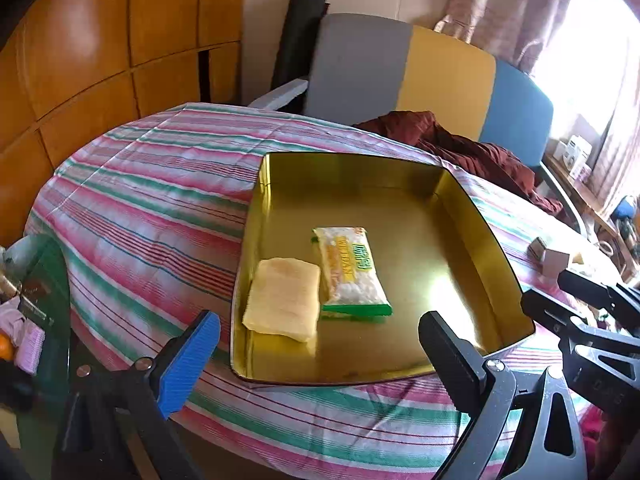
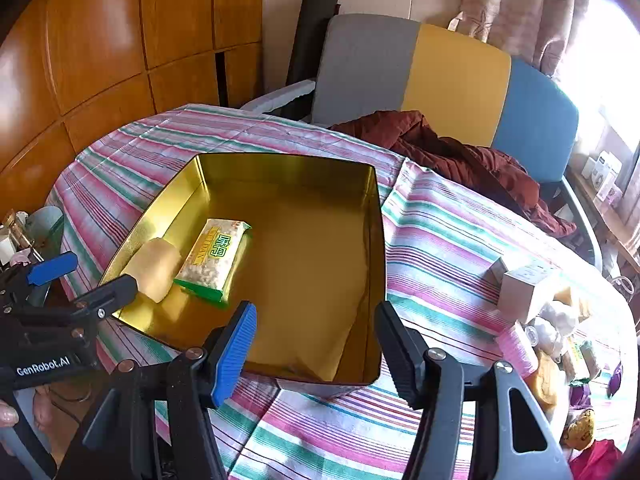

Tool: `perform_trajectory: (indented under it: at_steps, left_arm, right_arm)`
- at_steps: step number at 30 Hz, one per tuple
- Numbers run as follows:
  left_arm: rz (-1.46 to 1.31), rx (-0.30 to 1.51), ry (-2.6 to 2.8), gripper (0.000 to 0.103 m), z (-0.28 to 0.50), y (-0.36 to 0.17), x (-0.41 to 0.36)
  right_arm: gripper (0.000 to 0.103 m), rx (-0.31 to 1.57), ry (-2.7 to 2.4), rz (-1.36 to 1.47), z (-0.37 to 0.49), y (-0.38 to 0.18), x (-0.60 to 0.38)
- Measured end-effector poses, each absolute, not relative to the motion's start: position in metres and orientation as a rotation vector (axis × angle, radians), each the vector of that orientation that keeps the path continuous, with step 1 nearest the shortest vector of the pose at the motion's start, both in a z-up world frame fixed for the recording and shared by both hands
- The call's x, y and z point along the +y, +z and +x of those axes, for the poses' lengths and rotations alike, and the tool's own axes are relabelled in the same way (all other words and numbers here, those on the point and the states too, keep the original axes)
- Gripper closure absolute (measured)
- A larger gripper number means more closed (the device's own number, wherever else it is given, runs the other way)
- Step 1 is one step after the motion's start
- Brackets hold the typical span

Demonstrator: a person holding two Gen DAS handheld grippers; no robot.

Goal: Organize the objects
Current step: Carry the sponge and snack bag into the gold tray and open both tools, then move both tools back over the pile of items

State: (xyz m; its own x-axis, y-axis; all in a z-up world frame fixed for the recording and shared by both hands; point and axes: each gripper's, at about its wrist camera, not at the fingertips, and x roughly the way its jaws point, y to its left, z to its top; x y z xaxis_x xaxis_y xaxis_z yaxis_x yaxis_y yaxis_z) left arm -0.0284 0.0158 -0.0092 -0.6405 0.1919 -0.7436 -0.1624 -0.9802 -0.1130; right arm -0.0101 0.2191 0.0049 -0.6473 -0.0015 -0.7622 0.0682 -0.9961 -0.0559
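A shallow gold tin (image 1: 352,168) (image 2: 382,240) lies on the striped tablecloth. Inside it, side by side near its left wall, are a pale yellow wrapped cake (image 1: 284,300) (image 2: 160,268) and a green, white and yellow snack packet (image 1: 350,272) (image 2: 214,256). My left gripper (image 1: 320,360) (image 2: 86,280) stands wide open over the tin's near left edge, just short of the cake, with nothing held. My right gripper (image 2: 316,348) (image 1: 552,294) is open over the tin's near right corner, also holding nothing.
At the table's right end sit small cardboard boxes (image 2: 524,288), a pink roll (image 2: 516,344) and several wrapped snacks. A maroon cloth (image 2: 460,156) lies behind the tin before a grey, yellow and blue chair (image 2: 452,80). Clutter (image 1: 24,312) stands beside the table's left edge.
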Motion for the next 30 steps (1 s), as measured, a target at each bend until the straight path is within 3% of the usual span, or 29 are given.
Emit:
perform_trajectory:
  at_steps: [30]
  left_arm:
    - [-1.108,0.078,2.626,0.003,-0.012,0.012,0.055]
  right_arm:
    - [0.041,0.064,-2.905,1.252,0.007,0.014,0.246]
